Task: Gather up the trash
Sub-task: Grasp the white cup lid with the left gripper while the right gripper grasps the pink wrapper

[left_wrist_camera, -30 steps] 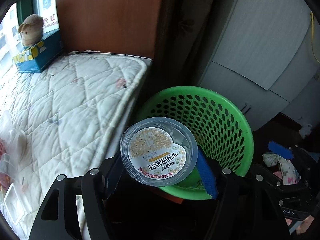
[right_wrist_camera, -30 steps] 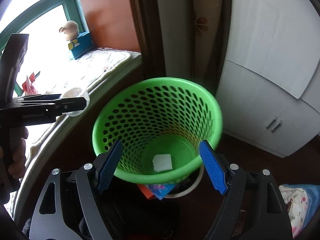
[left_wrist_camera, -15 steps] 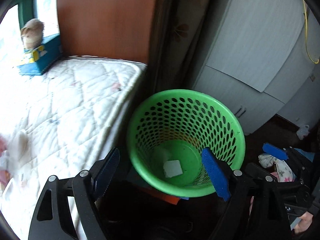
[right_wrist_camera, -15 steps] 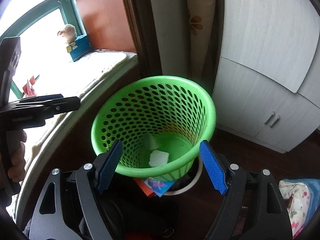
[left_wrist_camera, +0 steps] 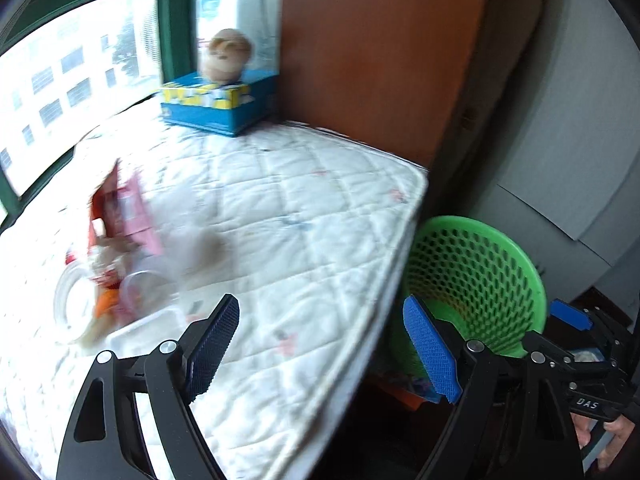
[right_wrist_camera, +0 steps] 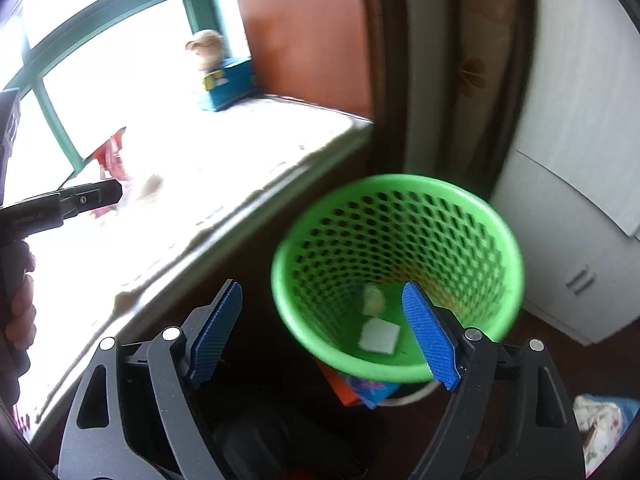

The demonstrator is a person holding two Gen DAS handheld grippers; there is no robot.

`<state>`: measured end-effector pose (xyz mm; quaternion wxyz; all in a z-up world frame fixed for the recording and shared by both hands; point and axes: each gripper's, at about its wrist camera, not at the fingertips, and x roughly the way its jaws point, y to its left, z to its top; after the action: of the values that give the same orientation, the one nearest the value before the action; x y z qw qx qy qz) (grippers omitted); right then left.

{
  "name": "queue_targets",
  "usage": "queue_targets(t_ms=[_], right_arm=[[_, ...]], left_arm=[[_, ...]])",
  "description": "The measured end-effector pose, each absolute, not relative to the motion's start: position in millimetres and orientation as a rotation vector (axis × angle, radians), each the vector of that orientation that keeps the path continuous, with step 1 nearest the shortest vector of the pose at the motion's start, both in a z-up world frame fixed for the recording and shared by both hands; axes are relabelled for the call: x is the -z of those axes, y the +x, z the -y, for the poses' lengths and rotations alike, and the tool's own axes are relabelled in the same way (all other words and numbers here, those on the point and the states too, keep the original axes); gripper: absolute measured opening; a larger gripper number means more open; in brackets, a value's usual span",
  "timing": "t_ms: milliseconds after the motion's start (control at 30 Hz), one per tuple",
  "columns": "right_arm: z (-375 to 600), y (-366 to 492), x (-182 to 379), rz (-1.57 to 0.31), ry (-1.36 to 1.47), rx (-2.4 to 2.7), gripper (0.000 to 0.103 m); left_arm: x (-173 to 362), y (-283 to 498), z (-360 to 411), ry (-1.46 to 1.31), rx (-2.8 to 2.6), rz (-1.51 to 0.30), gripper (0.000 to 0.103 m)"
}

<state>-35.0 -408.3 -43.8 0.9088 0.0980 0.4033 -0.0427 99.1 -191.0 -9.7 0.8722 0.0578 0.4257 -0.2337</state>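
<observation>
Here the left tongs (left_wrist_camera: 320, 350) gape empty over the quilted mattress (left_wrist_camera: 304, 240); the right tongs (right_wrist_camera: 322, 334), lettered "DAS" on the body, gape empty over the green mesh bin (right_wrist_camera: 396, 272). Blurred trash (left_wrist_camera: 120, 264), red, pink and clear wrappers, lies on the mattress, ahead-left of the left tongs.

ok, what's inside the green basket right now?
In the right wrist view the green basket holds a white square piece on its floor and a blurred pale item beside it. The right gripper's blue finger covers part of the floor.
</observation>
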Motion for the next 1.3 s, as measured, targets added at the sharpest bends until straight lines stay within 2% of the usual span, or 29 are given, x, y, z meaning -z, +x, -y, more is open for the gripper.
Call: queue_targets(t_ms=[333, 633, 800, 900, 1300], right_arm=[[344.4, 5.6, 36.1, -0.838, 0.141, -0.04, 0.084], [293.5, 51.2, 23.1, -0.831, 0.093, -0.145, 0.084], [265.2, 80.9, 16.4, -0.823, 0.059, -0.2, 0.084], [253.5, 99.0, 12.8, -0.822, 0.057, -0.231, 0.084], [212.8, 160.3, 5.4, -0.835, 0.048, -0.311, 0.079]], left_arm=[[14.1, 129.0, 71.9, 0.027, 0.266, -0.895, 0.082], [45.4, 155.6, -3.8, -0.014, 0.15, -0.96, 0.086], [61.3, 172.0, -19.7, -0.01, 0.132, -0.998, 0.087], [66.2, 181.0, -17.7, 0.003, 0.155, -1.009, 0.092], [87.0, 206.8, -14.1, 0.103, 0.211, -1.04, 0.092]])
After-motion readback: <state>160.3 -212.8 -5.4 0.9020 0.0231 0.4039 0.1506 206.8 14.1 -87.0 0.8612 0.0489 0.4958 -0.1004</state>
